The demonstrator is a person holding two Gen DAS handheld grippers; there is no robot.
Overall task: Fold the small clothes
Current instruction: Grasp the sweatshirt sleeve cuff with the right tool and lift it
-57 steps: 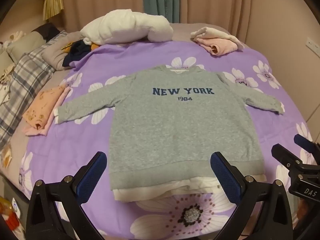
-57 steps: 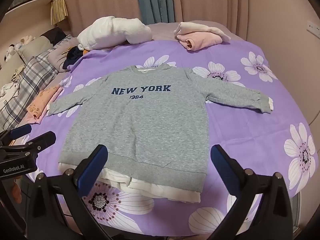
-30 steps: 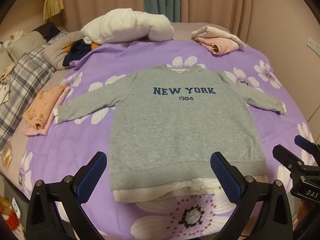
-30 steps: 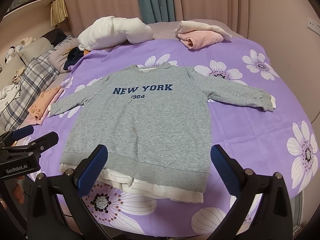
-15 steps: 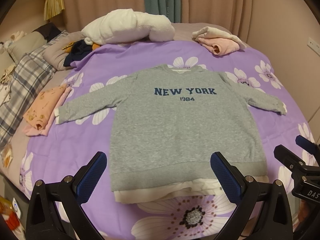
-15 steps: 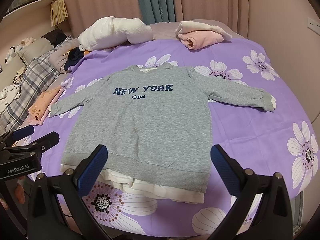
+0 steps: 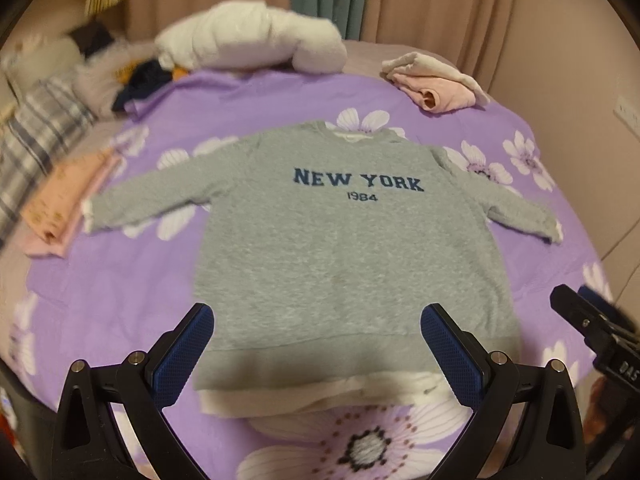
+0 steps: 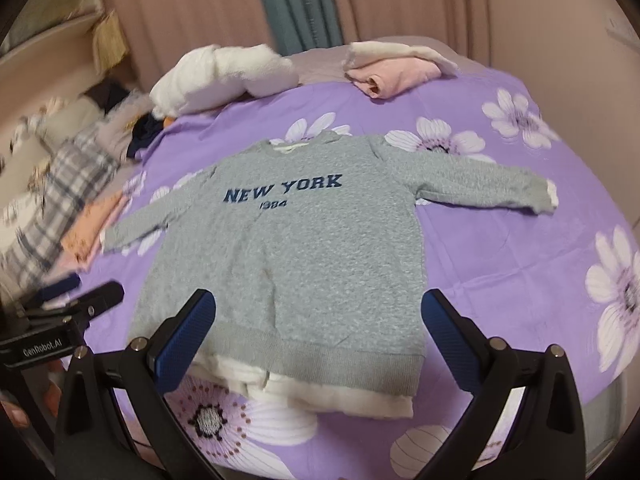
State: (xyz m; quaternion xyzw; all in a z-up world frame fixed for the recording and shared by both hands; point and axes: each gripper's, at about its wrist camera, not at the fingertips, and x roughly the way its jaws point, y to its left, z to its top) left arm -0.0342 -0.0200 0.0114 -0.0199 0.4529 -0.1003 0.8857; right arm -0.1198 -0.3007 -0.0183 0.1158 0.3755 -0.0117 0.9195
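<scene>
On the purple flowered bedsheet (image 7: 120, 280), a grey sweatshirt (image 7: 352, 256) is laid flat, sleeves spread toward 9 and 3 o'clock, likely so it can be folded. "NEW YORK 1984" is printed on it. The left gripper (image 7: 318, 344) and right gripper (image 8: 318, 340) are held above its hem, jaws wide and empty. "GenRobot.AI" is read on the left gripper.

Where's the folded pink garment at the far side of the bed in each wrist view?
Left wrist: folded pink garment upper right, beyond the grey sweatshirt's right shoulder.
Right wrist: folded pink garment top, right of centre, beyond the grey sweatshirt's collar.
Shared landmark: the white bundle sits left of it in both.
</scene>
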